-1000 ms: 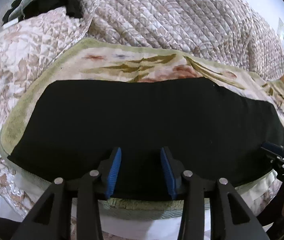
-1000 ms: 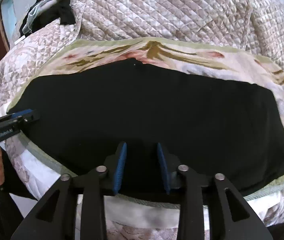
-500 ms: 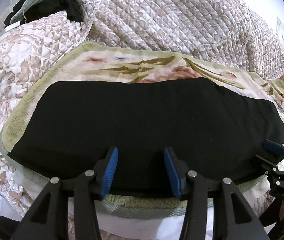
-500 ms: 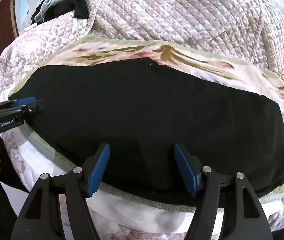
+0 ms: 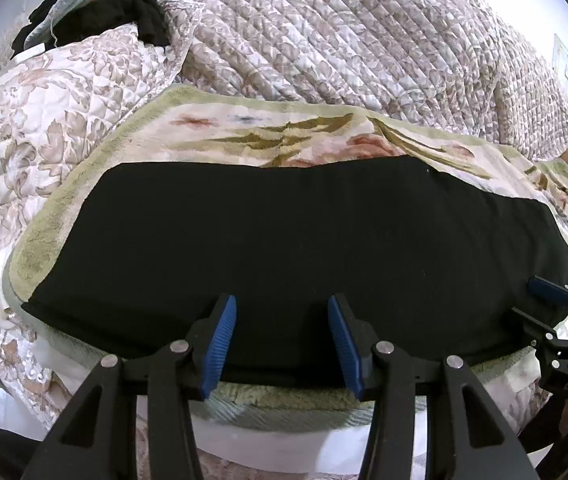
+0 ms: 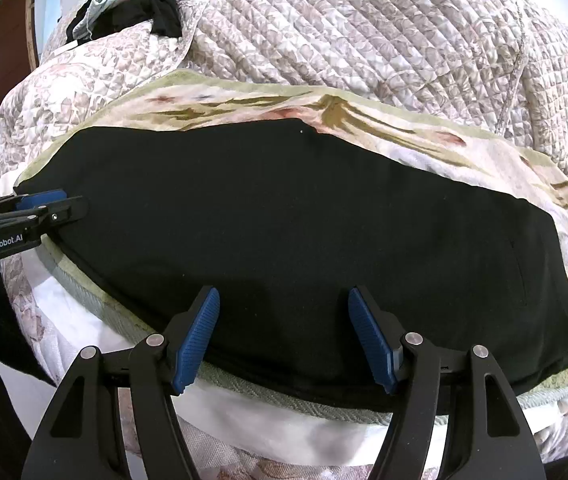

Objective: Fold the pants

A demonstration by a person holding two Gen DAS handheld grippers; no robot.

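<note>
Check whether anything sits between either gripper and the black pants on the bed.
Nothing visible does. The black pants lie flat on the floral blanket, their top bare. The left gripper and right gripper both stand open at the near edge, with only cloth ahead of them.

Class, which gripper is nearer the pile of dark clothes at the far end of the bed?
Left. The left gripper hangs over the black pants' end below the clothes pile; the right gripper is farther along.
</note>
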